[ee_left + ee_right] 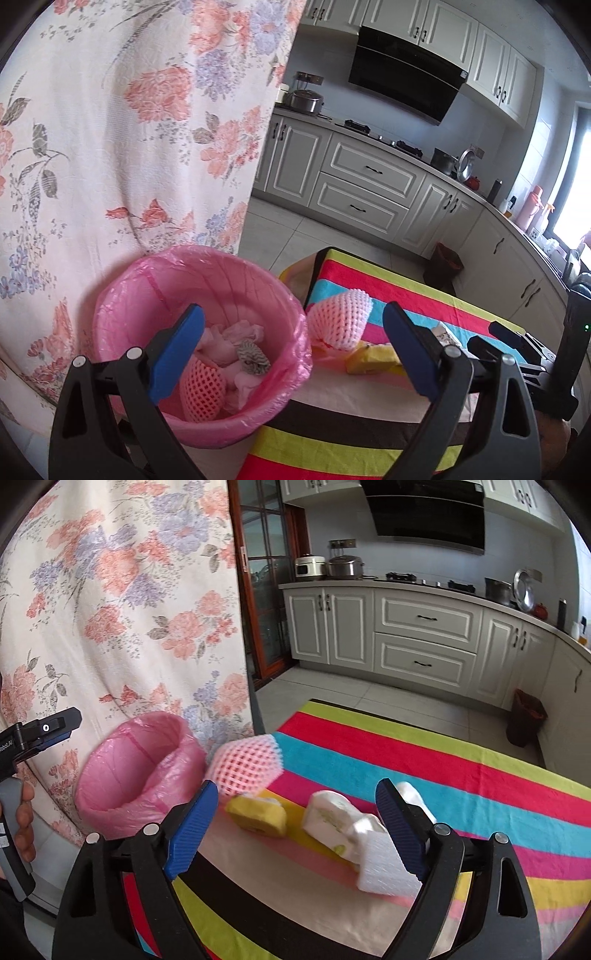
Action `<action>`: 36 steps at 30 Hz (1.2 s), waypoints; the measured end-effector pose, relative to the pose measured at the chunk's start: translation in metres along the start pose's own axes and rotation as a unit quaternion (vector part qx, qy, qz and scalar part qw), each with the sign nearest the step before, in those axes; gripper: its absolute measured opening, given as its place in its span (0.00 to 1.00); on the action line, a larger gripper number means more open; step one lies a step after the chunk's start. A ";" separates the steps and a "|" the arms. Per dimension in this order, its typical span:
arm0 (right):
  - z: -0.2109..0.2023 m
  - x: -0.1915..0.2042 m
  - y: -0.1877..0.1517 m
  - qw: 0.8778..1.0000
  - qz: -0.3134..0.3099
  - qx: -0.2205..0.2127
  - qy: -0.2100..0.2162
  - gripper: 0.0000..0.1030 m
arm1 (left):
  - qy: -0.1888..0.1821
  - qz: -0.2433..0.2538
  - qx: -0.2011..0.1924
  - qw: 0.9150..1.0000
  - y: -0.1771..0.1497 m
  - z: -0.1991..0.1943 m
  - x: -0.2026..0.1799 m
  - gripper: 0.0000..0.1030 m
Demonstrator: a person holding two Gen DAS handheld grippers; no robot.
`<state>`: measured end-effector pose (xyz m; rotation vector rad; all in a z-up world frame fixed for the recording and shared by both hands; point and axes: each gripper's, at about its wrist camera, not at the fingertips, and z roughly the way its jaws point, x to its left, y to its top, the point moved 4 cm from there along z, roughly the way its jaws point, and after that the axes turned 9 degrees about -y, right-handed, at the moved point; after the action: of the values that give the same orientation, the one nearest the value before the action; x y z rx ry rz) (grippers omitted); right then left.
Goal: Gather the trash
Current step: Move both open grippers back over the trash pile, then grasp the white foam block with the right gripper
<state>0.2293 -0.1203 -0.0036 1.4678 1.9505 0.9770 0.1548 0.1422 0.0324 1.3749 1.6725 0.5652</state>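
The bench (424, 760), covered in a striped cloth, carried the remaining trash; the pink-lined bin (122, 295) stood at its left edge, against a floral curtain (110, 129).

Work done: the bin already held several items, namely one pink foam net (201, 391), crumpled pink tissue (236, 334) and a small grey patterned scrap (253, 356). The task was judged partly complete.

Work outstanding, four pieces on the bench:
- a second pink foam net (245, 766), lying just beside the bin rim;
- a white crumpled wrapper with green print (332, 821), near the bench middle;
- a white foam block (388, 871), touching that wrapper on its near side;
- a yellow packet (258, 816), between the net and the wrapper.

The left gripper (293, 349) was spread wide and empty, hovering above the gap between bin and bench. The right gripper (297, 829) was likewise wide apart with nothing held, aimed over the wrapper and packet; the foam block lay close against its right finger (397, 827), but whether they touched could not be told.

Judgement: roughly half the visible trash remained to be collected.
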 end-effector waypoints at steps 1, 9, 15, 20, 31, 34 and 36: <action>-0.001 -0.005 -0.003 1.000 0.003 0.001 -0.003 0.80 | -0.003 0.002 0.001 1.000 -0.002 0.002 -0.004 0.91; -0.002 -0.038 -0.025 0.999 0.030 0.015 -0.025 0.82 | -0.017 0.016 0.019 1.000 -0.014 0.018 -0.028 0.86; 0.002 -0.053 -0.037 0.998 0.041 0.024 -0.032 0.82 | -0.019 0.024 0.032 0.999 -0.022 0.029 -0.040 0.85; 0.010 -0.062 -0.046 0.997 0.054 0.034 -0.031 0.82 | -0.022 0.029 0.043 0.998 -0.028 0.039 -0.050 0.84; 0.029 -0.068 -0.056 0.996 0.060 0.055 -0.036 0.82 | -0.031 0.045 0.065 0.996 -0.039 0.061 -0.073 0.84; 0.035 -0.068 -0.058 0.996 0.060 0.061 -0.041 0.82 | -0.033 0.047 0.071 0.996 -0.041 0.068 -0.076 0.84; 0.039 -0.068 -0.060 0.995 0.059 0.065 -0.043 0.82 | -0.033 0.049 0.076 0.995 -0.042 0.073 -0.078 0.84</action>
<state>0.2425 -0.1855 -0.0767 1.6849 1.9145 0.8337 0.1935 0.0441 -0.0121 1.5741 1.6297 0.4512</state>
